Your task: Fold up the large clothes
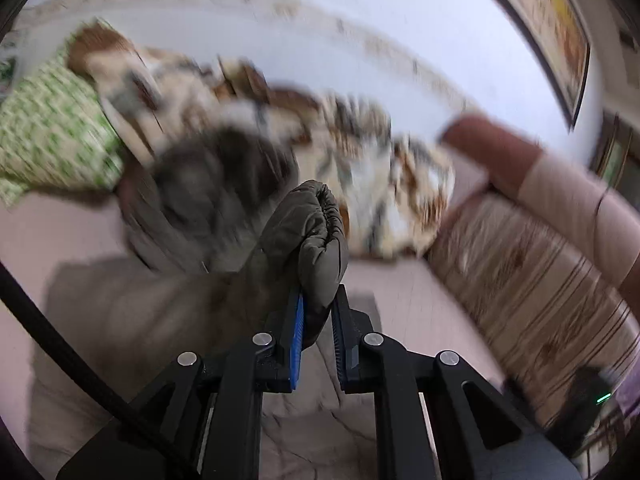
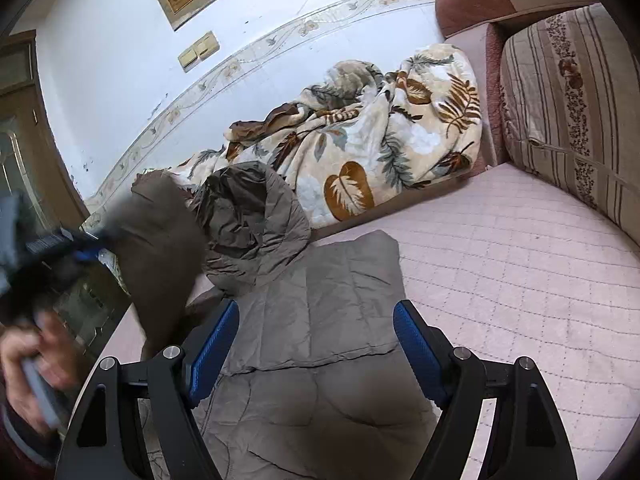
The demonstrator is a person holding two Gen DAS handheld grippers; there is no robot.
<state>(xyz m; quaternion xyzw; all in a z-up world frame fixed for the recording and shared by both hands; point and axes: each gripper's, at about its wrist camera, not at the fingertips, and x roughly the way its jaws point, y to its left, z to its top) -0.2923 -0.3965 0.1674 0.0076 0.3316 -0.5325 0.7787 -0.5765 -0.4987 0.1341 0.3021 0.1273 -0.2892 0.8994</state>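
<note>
A large grey-brown padded jacket (image 2: 316,320) lies on the pink quilted bed cover (image 2: 500,264), its hood (image 2: 252,220) bunched toward the wall. My left gripper (image 1: 318,300) is shut on the jacket's sleeve (image 1: 316,236) near the elastic cuff and holds it lifted above the jacket body (image 1: 132,320). In the right wrist view the lifted sleeve (image 2: 160,248) and the left gripper (image 2: 60,244) show blurred at the left. My right gripper (image 2: 316,320) is open and empty, just above the folded jacket body.
A leaf-patterned blanket (image 2: 380,136) is heaped against the white wall behind the jacket. A striped cushion (image 2: 568,112) stands at the right, and a green patterned pillow (image 1: 52,136) lies at the left. A glass-fronted cabinet (image 2: 92,300) stands beside the bed.
</note>
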